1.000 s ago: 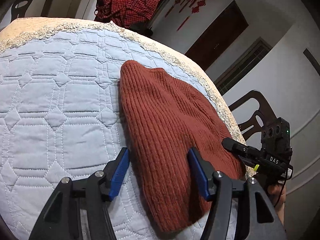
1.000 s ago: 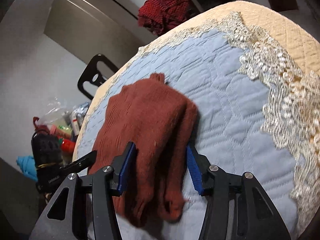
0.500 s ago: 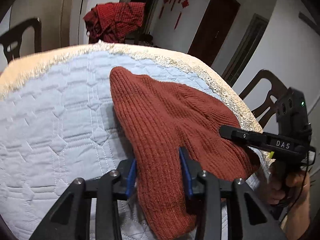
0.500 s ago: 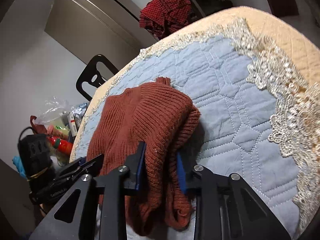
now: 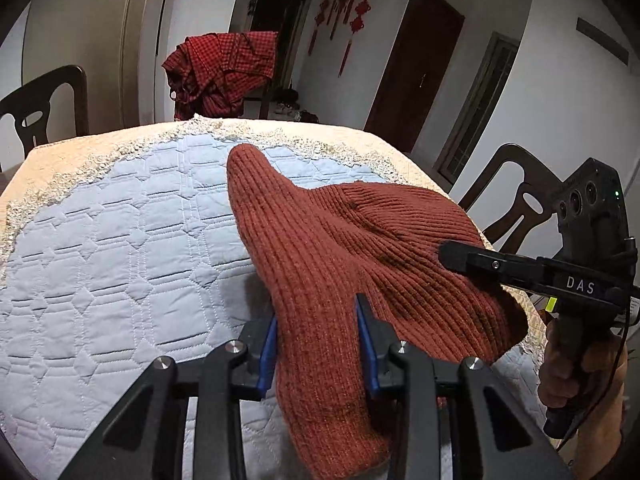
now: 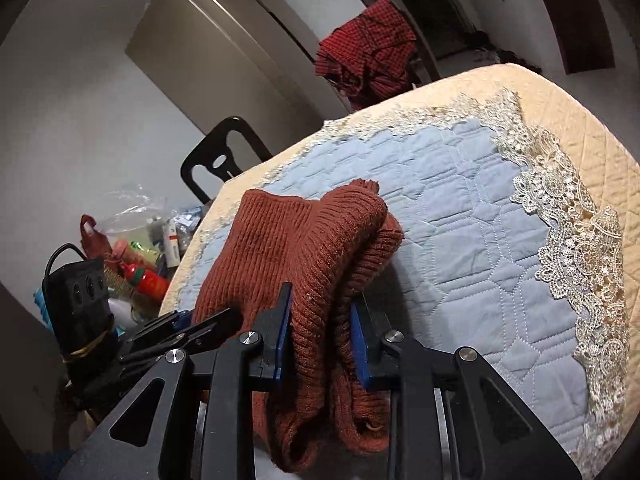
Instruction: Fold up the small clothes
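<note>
A rust-red ribbed knit garment (image 5: 344, 248) lies on the blue quilted table cover (image 5: 120, 240), its near edge lifted off the cloth. My left gripper (image 5: 316, 340) is shut on its near edge. My right gripper (image 6: 320, 320) is shut on the bunched end of the same garment (image 6: 304, 240), and it shows at the right of the left wrist view (image 5: 520, 268). The left gripper shows at the lower left of the right wrist view (image 6: 192, 328).
A red checked cloth (image 5: 224, 72) hangs over a chair beyond the table. Dark chairs (image 5: 516, 200) stand around the table. A lace border (image 6: 576, 248) rims the blue cover. Bottles and bags (image 6: 144, 256) sit left of the table.
Both grippers have closed on the knit garment and lifted its near edge off the table. The garment now bunches and rises between them.
</note>
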